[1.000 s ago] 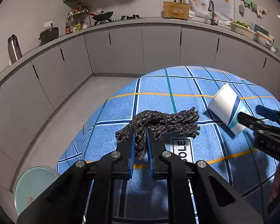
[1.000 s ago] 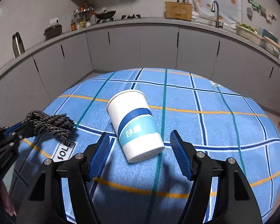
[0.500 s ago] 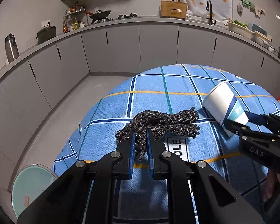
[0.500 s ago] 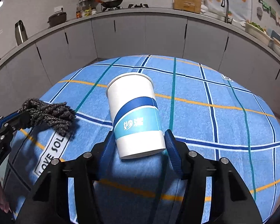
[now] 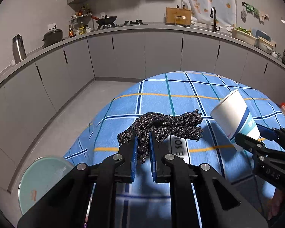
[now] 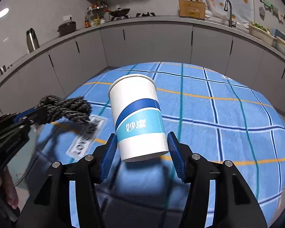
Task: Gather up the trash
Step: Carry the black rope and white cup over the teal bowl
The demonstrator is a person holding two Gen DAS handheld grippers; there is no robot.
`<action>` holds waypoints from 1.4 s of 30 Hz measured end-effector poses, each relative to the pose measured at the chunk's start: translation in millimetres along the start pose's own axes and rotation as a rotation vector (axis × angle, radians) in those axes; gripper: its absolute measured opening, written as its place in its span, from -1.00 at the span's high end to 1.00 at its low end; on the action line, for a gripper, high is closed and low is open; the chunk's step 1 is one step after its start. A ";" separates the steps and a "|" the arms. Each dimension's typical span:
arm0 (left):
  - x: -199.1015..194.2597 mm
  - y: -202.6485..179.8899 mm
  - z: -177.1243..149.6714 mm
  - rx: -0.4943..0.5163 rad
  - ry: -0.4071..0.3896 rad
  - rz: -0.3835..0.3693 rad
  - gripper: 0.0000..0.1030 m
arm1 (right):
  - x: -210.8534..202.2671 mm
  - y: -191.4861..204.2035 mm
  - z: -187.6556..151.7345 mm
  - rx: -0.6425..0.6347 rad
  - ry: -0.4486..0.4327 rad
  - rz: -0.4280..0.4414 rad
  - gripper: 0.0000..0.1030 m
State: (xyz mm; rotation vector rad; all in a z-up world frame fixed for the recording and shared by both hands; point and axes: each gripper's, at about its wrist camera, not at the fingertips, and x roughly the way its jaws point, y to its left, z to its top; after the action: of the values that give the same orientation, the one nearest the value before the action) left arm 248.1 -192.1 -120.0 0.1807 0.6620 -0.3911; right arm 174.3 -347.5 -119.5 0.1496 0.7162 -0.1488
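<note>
A dark braided rope bundle (image 5: 161,126) hangs clear of the blue checked tablecloth (image 5: 161,87), pinched between the blue pads of my left gripper (image 5: 142,142), which is shut on it. The bundle (image 6: 66,108) and the left gripper (image 6: 36,114) show at the left of the right wrist view. A white paper cup with blue bands (image 6: 137,119) is lifted off the cloth, its open mouth pointing away, with my right gripper (image 6: 141,142) shut on its base end. In the left wrist view the cup (image 5: 235,114) and the right gripper (image 5: 256,136) are at the right.
A round pale-green glass disc (image 5: 41,182) sits low at the table's left edge. Grey kitchen cabinets (image 5: 161,53) curve behind the table, with a pan, kettle and sink on the counter. A white label with black letters (image 6: 85,138) lies on the cloth. A hand (image 6: 9,190) shows bottom left.
The right gripper closed on the cup and lifted it off the cloth. Both grippers rose and drew back, the rope still gripped by the left one.
</note>
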 end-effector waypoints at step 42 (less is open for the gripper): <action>-130.8 168.2 -67.2 -0.195 -0.056 0.261 0.76 | -81.0 196.8 -8.0 -0.214 -0.115 0.292 -0.06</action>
State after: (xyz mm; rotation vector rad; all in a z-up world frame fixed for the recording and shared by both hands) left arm 184.9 19.0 -83.3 0.0691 0.6080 -0.0794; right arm 145.5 -146.6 -55.0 0.0393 0.5844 0.1962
